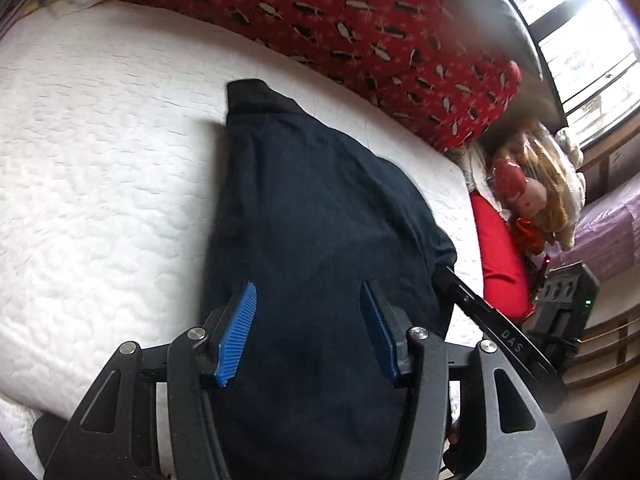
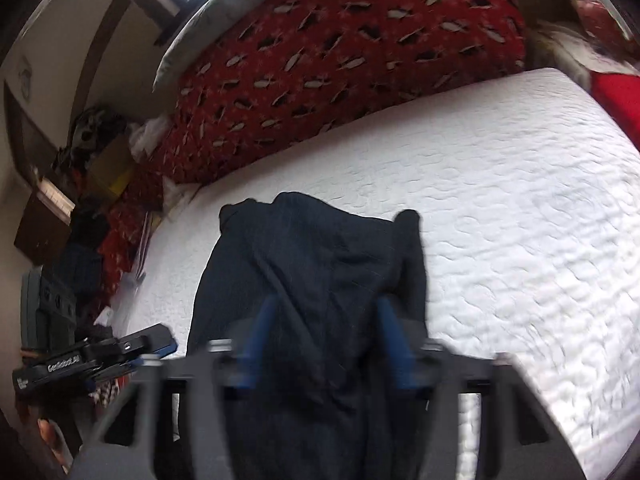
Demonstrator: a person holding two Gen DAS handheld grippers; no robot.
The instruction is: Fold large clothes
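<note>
A dark navy garment (image 1: pixel 312 220) lies lengthwise on the white quilted mattress (image 1: pixel 100 160), folded into a long narrow shape. My left gripper (image 1: pixel 308 312) is open just above its near end, blue pads apart, nothing between them. In the right wrist view the same garment (image 2: pixel 312 264) lies on the mattress (image 2: pixel 520 220) with rumpled folds at its far end. My right gripper (image 2: pixel 326 332) is open over the near part of the cloth; this view is blurred. The right gripper also shows in the left wrist view (image 1: pixel 500 320) at the garment's right edge.
A red penguin-print blanket (image 1: pixel 360 32) lies along the far side of the mattress. A red cushion (image 1: pixel 500 256) and a doll (image 1: pixel 524 192) sit past the mattress end. Clutter and boxes (image 2: pixel 80 200) pile up by the other end. A window (image 1: pixel 580 20) is at the back.
</note>
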